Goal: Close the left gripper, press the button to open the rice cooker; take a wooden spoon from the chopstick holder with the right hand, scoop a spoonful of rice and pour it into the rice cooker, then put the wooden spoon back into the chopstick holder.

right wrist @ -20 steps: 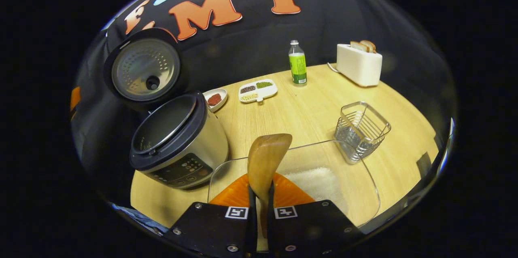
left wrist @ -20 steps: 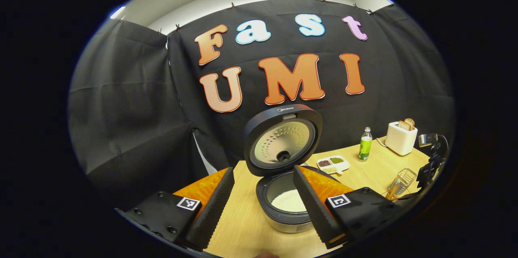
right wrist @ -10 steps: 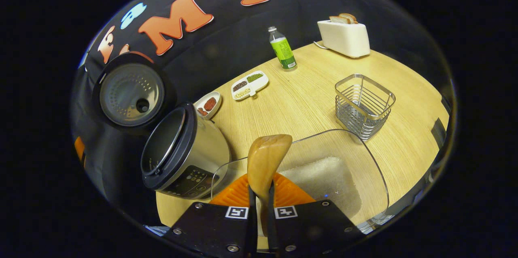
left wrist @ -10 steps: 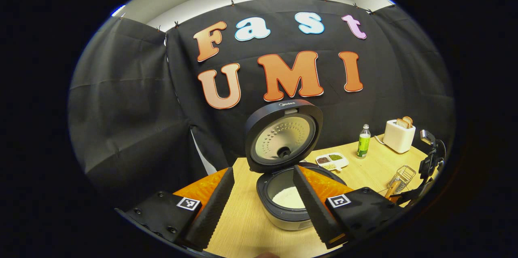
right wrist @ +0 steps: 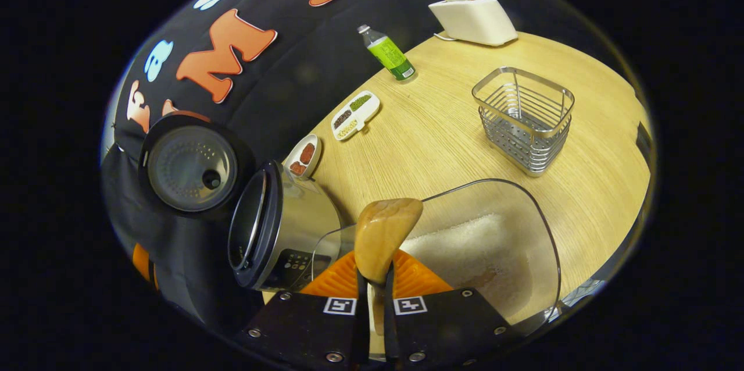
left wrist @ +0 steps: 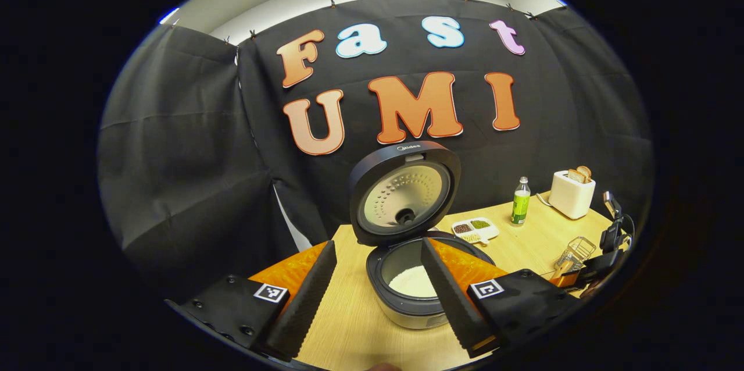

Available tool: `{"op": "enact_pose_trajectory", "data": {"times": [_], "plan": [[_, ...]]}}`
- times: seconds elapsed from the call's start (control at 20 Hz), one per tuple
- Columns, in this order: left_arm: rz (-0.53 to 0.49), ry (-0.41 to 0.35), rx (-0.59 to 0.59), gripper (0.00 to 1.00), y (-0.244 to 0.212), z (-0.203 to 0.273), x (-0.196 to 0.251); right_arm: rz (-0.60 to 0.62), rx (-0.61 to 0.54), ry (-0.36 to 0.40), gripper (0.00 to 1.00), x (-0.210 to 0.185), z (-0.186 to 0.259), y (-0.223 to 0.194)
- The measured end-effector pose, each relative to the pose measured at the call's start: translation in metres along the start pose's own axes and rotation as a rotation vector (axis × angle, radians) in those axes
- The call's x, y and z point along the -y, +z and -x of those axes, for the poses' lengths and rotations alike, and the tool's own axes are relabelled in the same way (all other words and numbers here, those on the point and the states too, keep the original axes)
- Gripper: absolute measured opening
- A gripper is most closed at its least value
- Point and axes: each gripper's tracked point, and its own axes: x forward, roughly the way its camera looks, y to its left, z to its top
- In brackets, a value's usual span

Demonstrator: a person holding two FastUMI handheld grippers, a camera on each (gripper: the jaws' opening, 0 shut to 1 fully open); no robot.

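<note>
Right gripper clamped on the wooden spoon, now tilted further, so the rice cooker slides lower left and the wire holder climbs upper right. Spoon bowl sits over the clear rice tub. Left gripper stays spread apart, open cooker centre frame, barely shifted.

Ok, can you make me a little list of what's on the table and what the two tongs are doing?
rice cooker: lid up, white rice in the pot
left tongs: open, hanging in front of the cooker, holding nothing
right tongs: shut on the wooden spoon
spoon bowl: above the clear tub of rice
wire holder: standing on the table, no spoon in it
far side: green bottle, white toaster with bread, small dishes of beans
</note>
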Motion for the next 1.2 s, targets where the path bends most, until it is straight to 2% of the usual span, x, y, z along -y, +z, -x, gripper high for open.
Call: {"op": "enact_pose_trajectory", "data": {"times": [0.05, 0.1, 0.3, 0.7, 0.75, 0.9, 0.95, 1.0, 1.05, 1.15, 1.2], "plan": [[-0.004, 0.002, 0.000, 0.98, 0.001, -0.001, 0.000, -0.028, -0.010, 0.023, 0.10, -0.003, 0.001, -0.001], [-0.008, 0.000, 0.000, 0.91, 0.001, 0.000, 0.001, -0.045, -0.018, 0.029, 0.09, -0.001, -0.001, -0.001], [-0.031, -0.011, 0.003, 0.90, 0.003, 0.004, 0.007, -0.120, -0.029, 0.091, 0.09, 0.004, 0.001, 0.007], [-0.028, -0.023, 0.025, 0.90, 0.014, 0.007, 0.020, -0.170, -0.007, 0.194, 0.09, 0.018, 0.026, 0.042], [-0.030, -0.022, 0.030, 0.98, 0.016, 0.008, 0.022, -0.170, -0.003, 0.200, 0.09, 0.021, 0.028, 0.046], [-0.035, -0.023, 0.046, 0.98, 0.023, 0.011, 0.031, -0.182, -0.001, 0.217, 0.09, 0.031, 0.035, 0.054], [-0.034, -0.023, 0.051, 0.90, 0.024, 0.012, 0.034, -0.190, -0.001, 0.223, 0.09, 0.033, 0.038, 0.056], [-0.034, -0.023, 0.052, 0.90, 0.025, 0.013, 0.036, -0.207, -0.002, 0.242, 0.09, 0.032, 0.040, 0.058], [-0.034, -0.021, 0.053, 0.98, 0.027, 0.014, 0.038, -0.214, -0.003, 0.251, 0.09, 0.033, 0.043, 0.061], [-0.029, -0.016, 0.052, 0.98, 0.028, 0.013, 0.042, -0.229, -0.002, 0.274, 0.09, 0.032, 0.048, 0.066], [-0.026, -0.014, 0.054, 0.90, 0.030, 0.014, 0.044, -0.242, -0.002, 0.293, 0.09, 0.031, 0.051, 0.070]]}}
